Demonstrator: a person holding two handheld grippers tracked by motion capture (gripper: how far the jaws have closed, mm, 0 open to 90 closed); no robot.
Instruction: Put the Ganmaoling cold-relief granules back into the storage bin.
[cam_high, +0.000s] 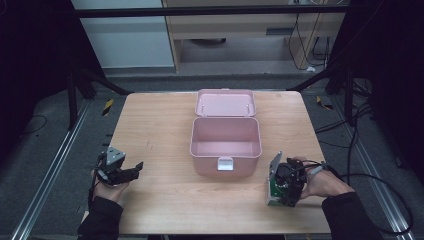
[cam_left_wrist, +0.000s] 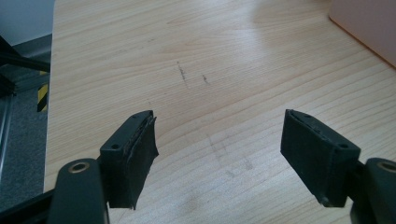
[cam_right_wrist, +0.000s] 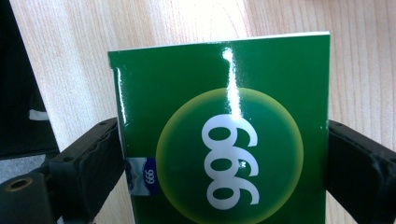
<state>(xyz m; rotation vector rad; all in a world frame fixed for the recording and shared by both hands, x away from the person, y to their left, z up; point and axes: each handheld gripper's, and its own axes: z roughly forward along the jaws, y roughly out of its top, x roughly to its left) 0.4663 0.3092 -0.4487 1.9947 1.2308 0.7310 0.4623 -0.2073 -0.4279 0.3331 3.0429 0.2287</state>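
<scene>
A glossy green box (cam_right_wrist: 219, 116) with white "999" in a yellow-rimmed circle sits between the jaws of my right gripper (cam_right_wrist: 222, 135), and both pads lie flush against its sides. In the high view this green box (cam_high: 273, 181) stands on edge on the table near the front right, with the right gripper (cam_high: 281, 187) and a hand around it. My left gripper (cam_high: 131, 171) rests at the front left, open. Its jaws (cam_left_wrist: 219, 149) stand wide apart over bare wood with nothing between them.
An open pink case (cam_high: 226, 150) stands mid-table with its lid (cam_high: 225, 102) folded back and a white latch at its front. One corner of the pink case (cam_left_wrist: 369, 23) shows at the upper right of the left gripper view. Cables trail off the table's right side.
</scene>
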